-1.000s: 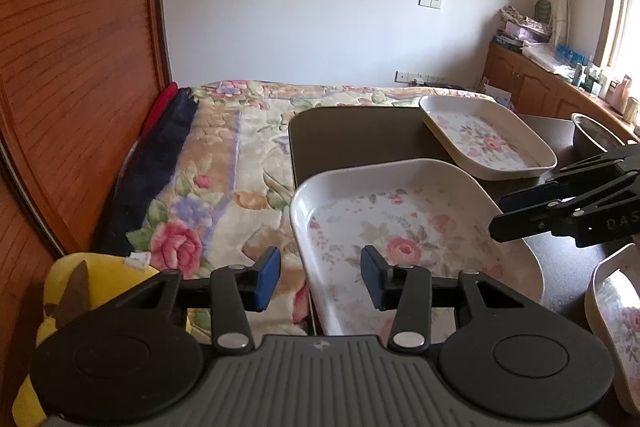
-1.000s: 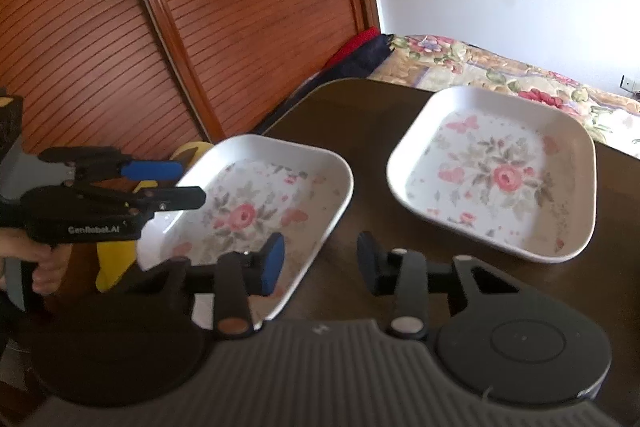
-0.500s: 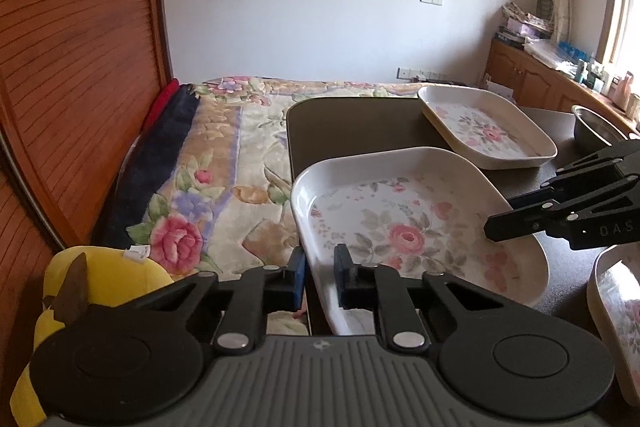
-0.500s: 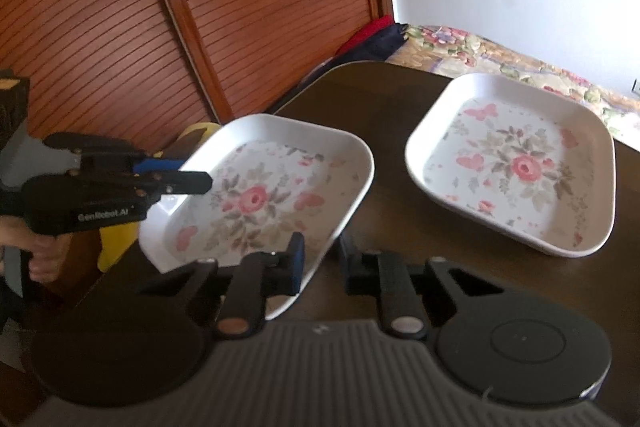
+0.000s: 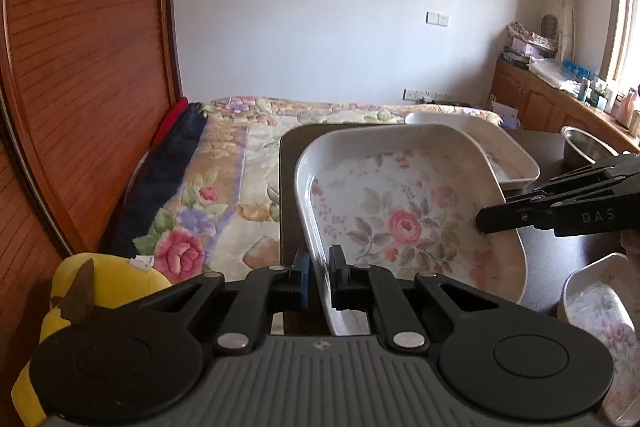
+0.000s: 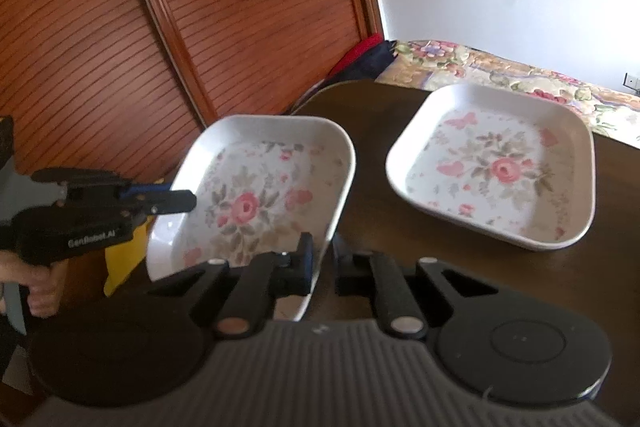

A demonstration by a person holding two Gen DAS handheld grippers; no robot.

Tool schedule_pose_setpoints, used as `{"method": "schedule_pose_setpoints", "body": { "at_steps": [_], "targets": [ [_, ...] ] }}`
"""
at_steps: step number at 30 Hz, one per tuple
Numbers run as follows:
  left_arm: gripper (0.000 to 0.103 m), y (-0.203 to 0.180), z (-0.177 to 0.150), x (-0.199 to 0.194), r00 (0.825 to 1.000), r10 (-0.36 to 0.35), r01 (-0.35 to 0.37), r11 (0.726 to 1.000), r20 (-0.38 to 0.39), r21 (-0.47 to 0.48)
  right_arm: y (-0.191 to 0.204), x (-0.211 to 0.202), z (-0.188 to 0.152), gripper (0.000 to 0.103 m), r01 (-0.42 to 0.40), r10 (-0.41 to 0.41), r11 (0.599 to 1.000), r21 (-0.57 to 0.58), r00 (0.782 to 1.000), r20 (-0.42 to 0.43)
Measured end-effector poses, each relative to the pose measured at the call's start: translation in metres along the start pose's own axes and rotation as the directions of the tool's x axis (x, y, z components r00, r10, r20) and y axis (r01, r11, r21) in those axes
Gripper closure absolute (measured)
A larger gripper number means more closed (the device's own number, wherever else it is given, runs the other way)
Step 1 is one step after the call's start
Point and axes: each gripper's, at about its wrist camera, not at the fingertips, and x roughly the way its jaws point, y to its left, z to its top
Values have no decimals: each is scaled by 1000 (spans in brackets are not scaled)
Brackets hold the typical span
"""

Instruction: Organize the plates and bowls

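Both of your grippers grasp the same floral square plate (image 5: 400, 223), which is tilted above the dark table (image 6: 500, 279). Your left gripper (image 5: 318, 279) pinches the plate's rim, its fingers (image 5: 338, 267) closing on either side of the wall. Your right gripper (image 6: 322, 263) has its fingers (image 6: 306, 259) clenched on the opposite rim. A second floral plate (image 6: 496, 167) lies flat on the table just beyond the held plate, apart from it. A metal bowl (image 5: 586, 143) stands farther beyond, near the table's far edge.
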Motion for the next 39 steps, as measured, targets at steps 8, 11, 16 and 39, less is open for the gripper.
{"method": "schedule_pose_setpoints", "body": {
  "at_steps": [8, 11, 16, 39],
  "targets": [
    [68, -15, 4, -11, 999, 1, -1, 1000, 36, 4, -2, -22, -2, 95, 11, -12, 1000, 20, 998, 61],
    [68, -19, 6, -15, 999, 2, -2, 1000, 48, 0, -3, -30, -3, 95, 16, -18, 1000, 23, 997, 80],
    [68, -27, 11, -25, 998, -2, 2, 1000, 69, 7, -4, -42, -3, 96, 19, -22, 1000, 23, 994, 109],
    [68, -96, 9, -83, 988, -65, 53, 995, 139, 90, -5, -127, -31, 96, 77, -77, 997, 9, 974, 213]
  ]
}}
